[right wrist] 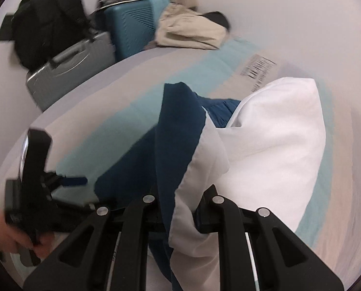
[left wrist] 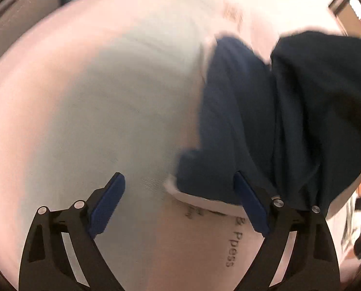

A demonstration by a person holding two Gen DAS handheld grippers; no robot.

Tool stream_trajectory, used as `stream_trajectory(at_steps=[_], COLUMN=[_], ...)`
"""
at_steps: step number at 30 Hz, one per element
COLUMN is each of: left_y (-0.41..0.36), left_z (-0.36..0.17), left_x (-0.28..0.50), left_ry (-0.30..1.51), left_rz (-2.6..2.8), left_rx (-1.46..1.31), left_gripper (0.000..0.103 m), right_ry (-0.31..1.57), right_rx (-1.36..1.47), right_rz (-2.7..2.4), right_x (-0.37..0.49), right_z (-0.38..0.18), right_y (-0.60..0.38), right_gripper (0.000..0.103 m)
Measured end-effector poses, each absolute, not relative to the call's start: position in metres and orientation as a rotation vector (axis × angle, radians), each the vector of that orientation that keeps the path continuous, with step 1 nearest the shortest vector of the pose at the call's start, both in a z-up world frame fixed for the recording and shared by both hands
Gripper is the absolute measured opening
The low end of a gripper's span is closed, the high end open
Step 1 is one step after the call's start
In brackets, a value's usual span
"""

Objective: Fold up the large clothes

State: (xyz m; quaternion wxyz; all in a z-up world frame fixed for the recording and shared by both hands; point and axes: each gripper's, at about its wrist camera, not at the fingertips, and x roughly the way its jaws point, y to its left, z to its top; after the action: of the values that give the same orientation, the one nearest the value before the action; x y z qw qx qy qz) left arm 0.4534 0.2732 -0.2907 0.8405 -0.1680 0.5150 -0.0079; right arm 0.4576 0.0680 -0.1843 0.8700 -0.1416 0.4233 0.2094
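A large navy garment (right wrist: 180,131) with a white panel (right wrist: 272,133) hangs lifted over the pale blue-and-white mattress (right wrist: 107,101). My right gripper (right wrist: 184,194) is shut on it where navy and white cloth bunch between the jaws. In the left wrist view the same navy garment (left wrist: 241,111) fills the right side, and its white-trimmed lower edge touches the mattress (left wrist: 95,97). My left gripper (left wrist: 178,177) stands open just above the mattress, its right pad (left wrist: 250,201) against that edge, gripping nothing. A hand holds this left gripper at lower left, its blue pad (right wrist: 76,181) showing.
A grey hard suitcase (right wrist: 71,72) and a teal one (right wrist: 136,26) stand beyond the mattress's far edge, with black bags or clothes (right wrist: 49,17) piled on them. A beige garment (right wrist: 190,29) lies at the far end. Printed lettering (left wrist: 233,247) marks the mattress cover.
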Motion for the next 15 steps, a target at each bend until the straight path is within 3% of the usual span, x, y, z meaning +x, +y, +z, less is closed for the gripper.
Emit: stream_trajectory(at_steps=[15], left_y=[0.301], left_z=[-0.283], left_x=[0.437], left_ry=[1.138], left_rz=[0.03], left_rx=[-0.148], left_gripper=[0.09], right_ry=[1.01], right_rx=[-0.421], right_rz=[0.542], right_x=[0.443], right_z=[-0.27], right_y=[0.14], right_gripper=[0.013])
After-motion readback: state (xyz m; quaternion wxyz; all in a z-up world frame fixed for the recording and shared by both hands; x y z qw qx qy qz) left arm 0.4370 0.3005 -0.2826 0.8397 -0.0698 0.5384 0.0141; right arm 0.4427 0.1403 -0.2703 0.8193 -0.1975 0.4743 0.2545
